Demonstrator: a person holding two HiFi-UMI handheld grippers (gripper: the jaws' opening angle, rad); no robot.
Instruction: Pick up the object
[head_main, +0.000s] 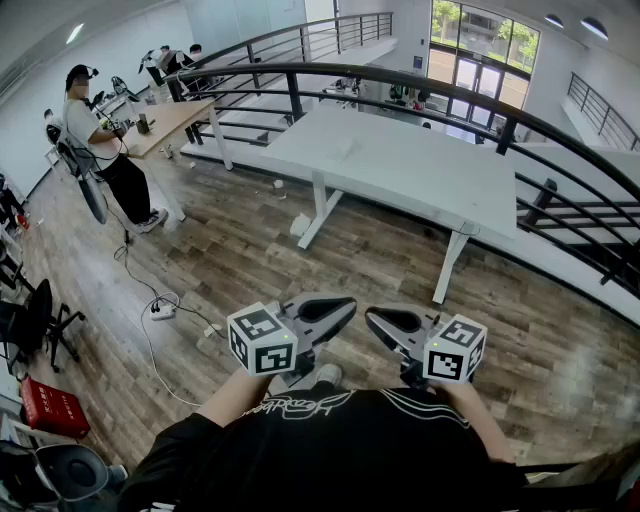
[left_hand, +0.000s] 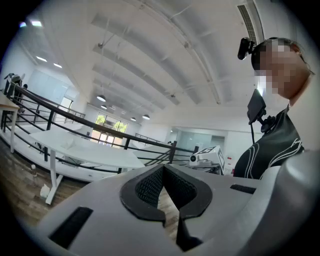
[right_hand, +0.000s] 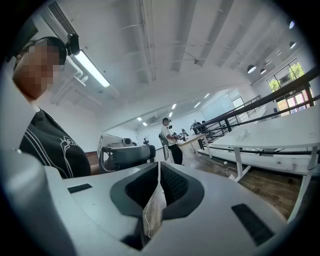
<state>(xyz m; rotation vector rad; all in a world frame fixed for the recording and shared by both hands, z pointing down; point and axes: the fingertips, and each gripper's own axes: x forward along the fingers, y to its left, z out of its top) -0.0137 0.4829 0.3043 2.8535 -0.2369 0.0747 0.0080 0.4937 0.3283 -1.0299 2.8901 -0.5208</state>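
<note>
At the far left, a second person (head_main: 100, 150) is standing beside a wooden desk (head_main: 170, 120). Low in that corner, a red case (head_main: 55, 408) is lying closed on the plank floor (head_main: 250, 260), so its contents are not showing, and a black office chair (head_main: 35, 320) is standing just above it. A white power strip (head_main: 162, 311) is trailing its cable across the boards nearby. In the near middle, the wearer is holding both tools side by side at chest height. The left gripper (head_main: 345, 305) is keeping its jaws pressed together at the tips with nothing between them, only floor showing through the slit in its own view. Just beside it, the right gripper (head_main: 372, 315) is likewise closed and empty. Beyond them, bare floor is stretching up to a long white table (head_main: 420, 170), whose near edge is running diagonally from upper left to lower right. A small pale object (head_main: 345, 148), too small to identify, is lying on the tabletop near its left end, well apart from both grippers. A curved black railing (head_main: 450, 95) is closing off the space behind the table and sweeping down the right side.
</note>
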